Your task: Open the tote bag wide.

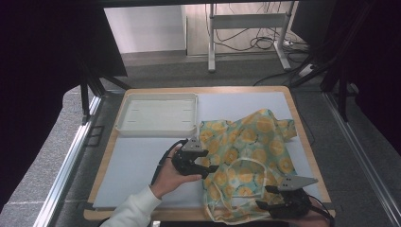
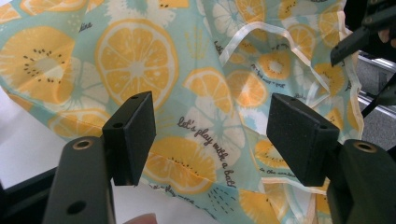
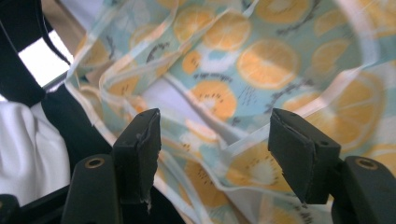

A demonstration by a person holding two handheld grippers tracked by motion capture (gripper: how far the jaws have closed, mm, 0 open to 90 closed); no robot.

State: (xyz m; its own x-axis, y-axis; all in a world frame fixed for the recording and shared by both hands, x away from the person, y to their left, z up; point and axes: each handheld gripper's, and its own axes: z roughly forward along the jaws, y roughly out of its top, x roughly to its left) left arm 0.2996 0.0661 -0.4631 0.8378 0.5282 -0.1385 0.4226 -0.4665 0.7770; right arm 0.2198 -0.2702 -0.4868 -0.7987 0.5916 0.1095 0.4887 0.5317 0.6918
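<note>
Right gripper: positioned at the near table edge, jaws spread wide over the cloth's near hem; nothing is gripped.
Left gripper: jaws spread wide at the cloth's left edge; nothing is gripped.
Citrus-print cloth: crumpled on the white mat, right of centre.
White tray: placed at the far left, apart from the cloth.

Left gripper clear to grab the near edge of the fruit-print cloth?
Probably yes. The left gripper is open at the fruit-print cloth's left edge, fabric already lies between its jaws, and nothing blocks it.
</note>
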